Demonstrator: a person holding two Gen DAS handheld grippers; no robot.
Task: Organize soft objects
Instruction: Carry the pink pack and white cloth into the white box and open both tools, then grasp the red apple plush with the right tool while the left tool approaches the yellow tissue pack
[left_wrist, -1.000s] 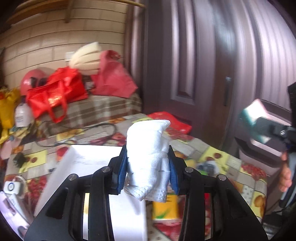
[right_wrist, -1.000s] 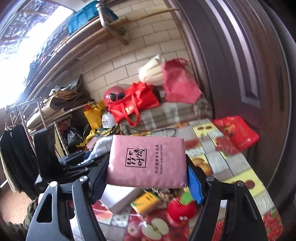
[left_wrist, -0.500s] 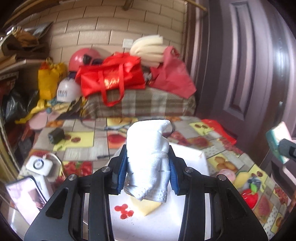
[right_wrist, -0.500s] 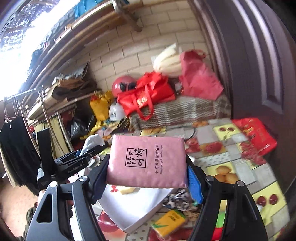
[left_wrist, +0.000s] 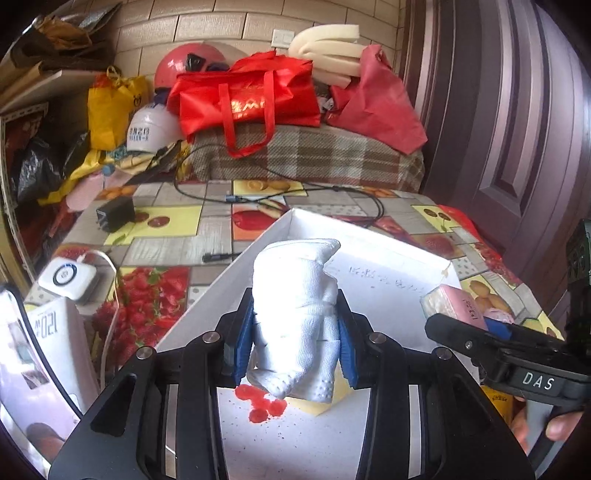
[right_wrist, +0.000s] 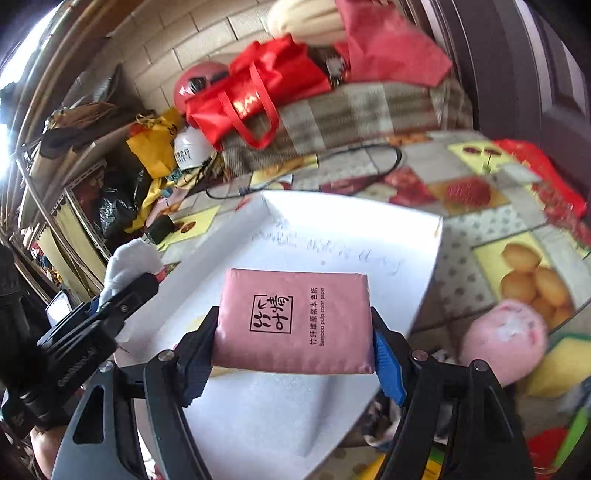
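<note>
grippers: 2 | white towel (left_wrist: 295, 317): 1 | pink tissue pack (right_wrist: 293, 325): 1 | white box (left_wrist: 388, 280): 1 | helmets: 2

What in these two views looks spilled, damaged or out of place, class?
Inside the white box, red blotches with fine specks mark the floor beneath the white towel gripped by the left gripper. They resemble a spill or stain; a printed mark cannot be excluded.

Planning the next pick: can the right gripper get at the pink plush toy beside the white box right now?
Probably not: the right gripper is shut on the pink tissue pack. The pink plush toy itself lies uncovered.
</note>
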